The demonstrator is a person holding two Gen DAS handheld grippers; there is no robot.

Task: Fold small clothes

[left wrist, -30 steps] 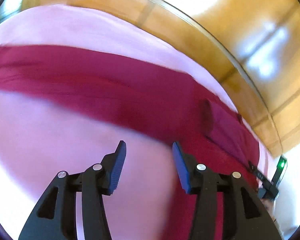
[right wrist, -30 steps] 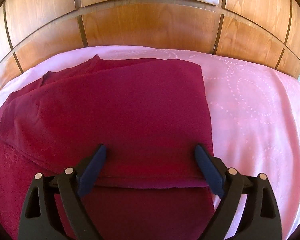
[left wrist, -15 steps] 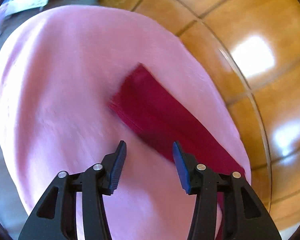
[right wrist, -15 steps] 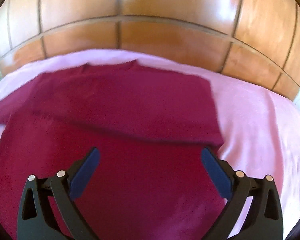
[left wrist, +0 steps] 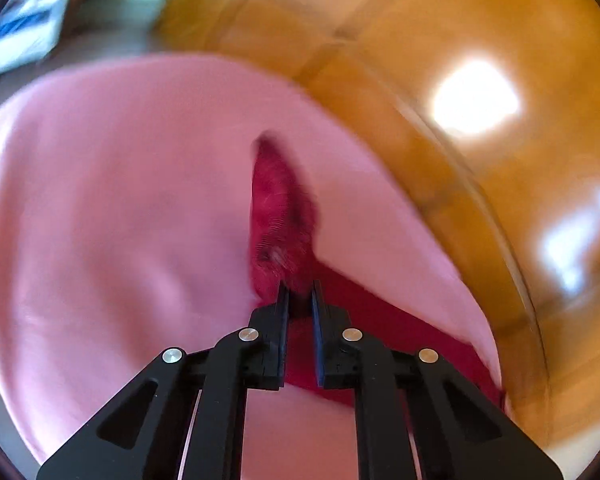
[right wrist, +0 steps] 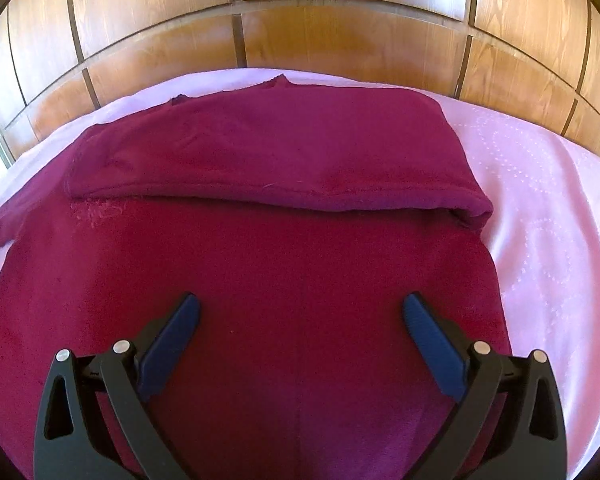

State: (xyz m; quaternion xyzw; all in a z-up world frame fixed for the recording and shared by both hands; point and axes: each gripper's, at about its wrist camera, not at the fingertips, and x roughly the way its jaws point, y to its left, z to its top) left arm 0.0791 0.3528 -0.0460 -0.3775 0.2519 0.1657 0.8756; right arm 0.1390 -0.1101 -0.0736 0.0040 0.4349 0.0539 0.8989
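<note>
A dark red garment [right wrist: 284,264] lies spread on the pink sheet [right wrist: 540,208], its far part folded toward me into a flap [right wrist: 260,152]. My right gripper [right wrist: 300,308] hovers over the garment's middle, wide open with nothing between its fingers. The left wrist view is blurred. It shows a narrow end of the same red garment [left wrist: 280,208] raised off the sheet [left wrist: 120,200]. My left gripper [left wrist: 298,286] is closing, and its pads pinch that end.
A glossy wooden panel wall [right wrist: 340,40] runs right behind the bed and fills the right side of the left wrist view [left wrist: 480,220]. The sheet's edge drops off at the left [left wrist: 4,320]. Blurred white and blue things [left wrist: 20,28] lie beyond.
The left gripper swung along the garment to its narrow end and closed on it, lifting it. The right gripper drew back from the folded flap and opened a little wider.
</note>
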